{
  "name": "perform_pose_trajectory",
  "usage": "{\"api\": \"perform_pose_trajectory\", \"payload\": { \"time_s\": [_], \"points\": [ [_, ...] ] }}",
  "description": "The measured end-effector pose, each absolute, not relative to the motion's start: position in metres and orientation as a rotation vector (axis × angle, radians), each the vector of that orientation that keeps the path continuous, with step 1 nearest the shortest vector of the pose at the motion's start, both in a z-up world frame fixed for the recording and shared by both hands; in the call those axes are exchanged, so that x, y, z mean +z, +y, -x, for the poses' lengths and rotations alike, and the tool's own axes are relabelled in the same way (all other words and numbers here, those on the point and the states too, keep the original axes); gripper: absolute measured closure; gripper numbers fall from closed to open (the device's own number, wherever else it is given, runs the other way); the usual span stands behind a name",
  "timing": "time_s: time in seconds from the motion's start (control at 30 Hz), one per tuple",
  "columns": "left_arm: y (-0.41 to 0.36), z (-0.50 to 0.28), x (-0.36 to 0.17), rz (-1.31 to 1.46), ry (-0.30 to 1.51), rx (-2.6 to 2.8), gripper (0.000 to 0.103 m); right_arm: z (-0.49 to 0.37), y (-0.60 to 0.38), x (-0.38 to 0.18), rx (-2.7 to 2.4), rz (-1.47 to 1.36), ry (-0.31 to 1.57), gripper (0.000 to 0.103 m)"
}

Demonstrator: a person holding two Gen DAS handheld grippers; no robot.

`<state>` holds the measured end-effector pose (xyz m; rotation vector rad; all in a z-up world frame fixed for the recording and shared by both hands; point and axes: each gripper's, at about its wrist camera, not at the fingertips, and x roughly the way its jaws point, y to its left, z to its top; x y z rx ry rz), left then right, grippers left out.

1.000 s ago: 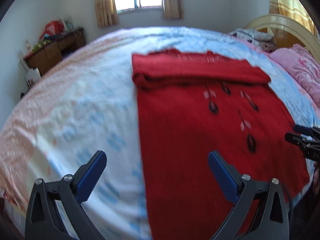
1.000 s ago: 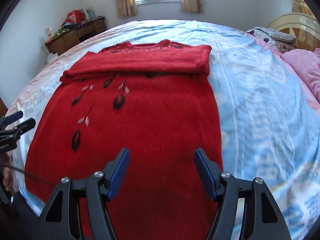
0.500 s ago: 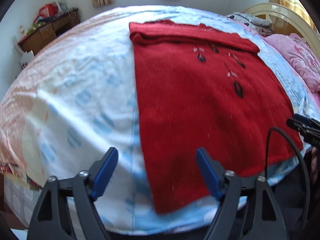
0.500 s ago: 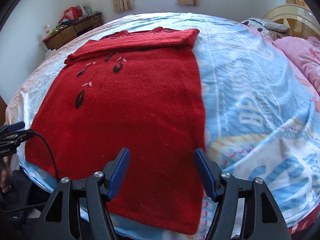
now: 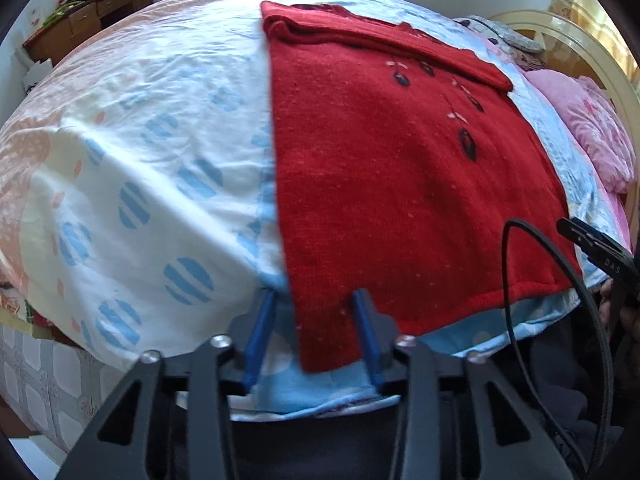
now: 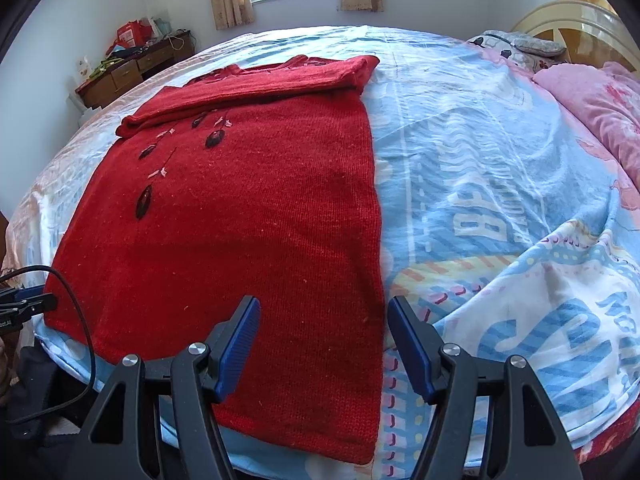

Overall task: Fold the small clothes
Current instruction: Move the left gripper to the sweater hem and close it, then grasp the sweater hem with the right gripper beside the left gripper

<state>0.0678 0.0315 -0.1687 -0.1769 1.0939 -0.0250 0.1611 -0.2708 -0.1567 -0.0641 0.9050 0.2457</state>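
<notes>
A red knitted sweater [image 5: 392, 184] with dark leaf embroidery lies flat on the bed, its sleeves folded across the far end. It also shows in the right wrist view [image 6: 240, 216]. My left gripper [image 5: 314, 300] is open, its blue fingers straddling the sweater's near left hem corner at the bed edge. My right gripper [image 6: 322, 308] is open, its fingers on either side of the sweater's near right edge, just above the hem. The right gripper's tip shows at the right of the left wrist view [image 5: 592, 244].
The bed [image 6: 500, 168] has a blue and white patterned sheet. Pink bedding [image 6: 600, 108] and a cream headboard [image 6: 576, 12] lie at the right. A wooden desk [image 6: 132, 72] with clutter stands by the far wall under a window. A black cable [image 5: 516, 280] hangs near the bed edge.
Both grippers have drawn back and down to the sweater's near hem. The left gripper's fingers have narrowed around the hem corner. The right gripper's opening is unchanged.
</notes>
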Motion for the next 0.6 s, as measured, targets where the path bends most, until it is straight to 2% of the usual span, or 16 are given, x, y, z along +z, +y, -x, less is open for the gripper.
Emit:
{"api": "perform_pose_trajectory", "payload": {
  "time_s": [0.2, 0.43, 0.6],
  "points": [
    [0.029, -0.066, -0.168, 0.154, 1.097, -0.045, 0.091, -0.156, -0.275, -0.150, 0.249, 0.067, 0.912, 0.036],
    [0.014, -0.059, -0.146, 0.059, 0.995, -0.062, 0.093, -0.146, -0.296, -0.138, 0.244, 0.024, 0.951, 0.036],
    [0.022, -0.064, -0.155, 0.092, 1.032, -0.059, 0.093, -0.141, -0.298, -0.148, 0.256, 0.008, 1.016, 0.036]
  ]
}}
